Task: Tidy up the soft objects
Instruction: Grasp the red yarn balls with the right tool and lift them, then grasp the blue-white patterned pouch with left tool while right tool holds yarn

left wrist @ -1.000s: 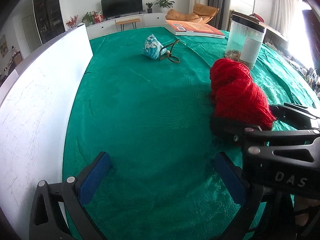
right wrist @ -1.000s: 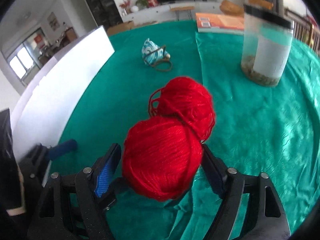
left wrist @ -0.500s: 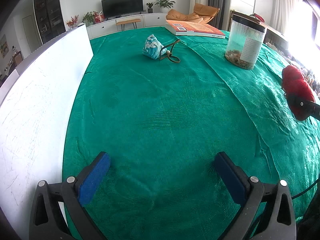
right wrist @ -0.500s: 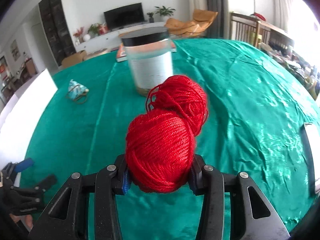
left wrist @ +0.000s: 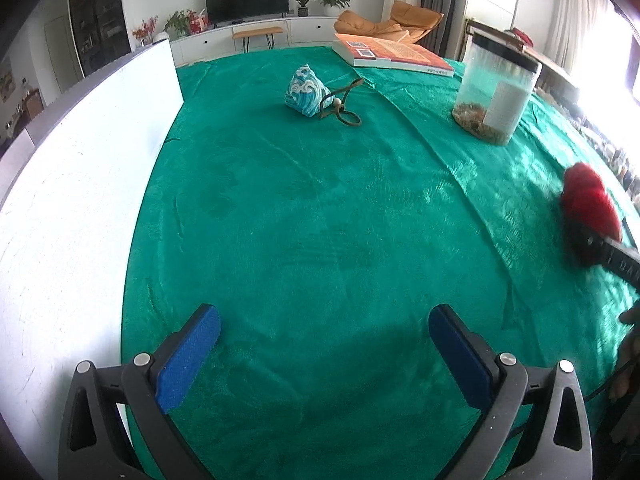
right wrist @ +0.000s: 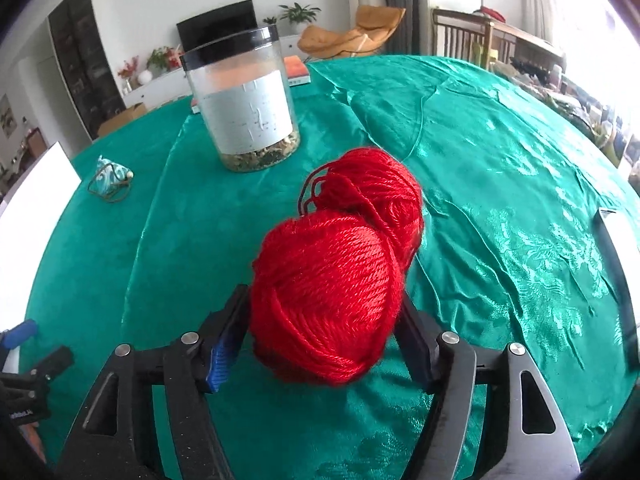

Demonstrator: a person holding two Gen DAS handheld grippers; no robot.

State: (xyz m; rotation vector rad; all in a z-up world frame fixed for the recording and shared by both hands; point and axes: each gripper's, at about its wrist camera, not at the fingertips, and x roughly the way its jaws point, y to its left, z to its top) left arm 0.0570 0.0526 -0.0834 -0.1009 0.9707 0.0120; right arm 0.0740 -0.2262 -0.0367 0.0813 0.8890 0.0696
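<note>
A red yarn skein (right wrist: 336,280), wound as two joined lumps, lies on the green tablecloth (right wrist: 500,168) between the fingers of my right gripper (right wrist: 322,296). The jaws are opening, and the blue pads (right wrist: 224,344) stand just beside the yarn without squeezing it. In the left wrist view the same yarn (left wrist: 588,200) and right gripper (left wrist: 596,248) show at the far right edge. My left gripper (left wrist: 324,312) hangs open over bare cloth with nothing between its fingers. A blue patterned pouch (left wrist: 306,90) with a brown cord lies far back.
A clear jar (right wrist: 244,104) with a black lid stands behind the yarn. An orange book (left wrist: 396,54) lies at the table's far side. A white board (left wrist: 72,200) runs along the left. A dark-framed flat object (right wrist: 616,240) sits at the right edge.
My right gripper carried the yarn from beside the left gripper over to the right side of the table, squeezing it on the way. Its jaws have now spread apart. The left gripper stayed put.
</note>
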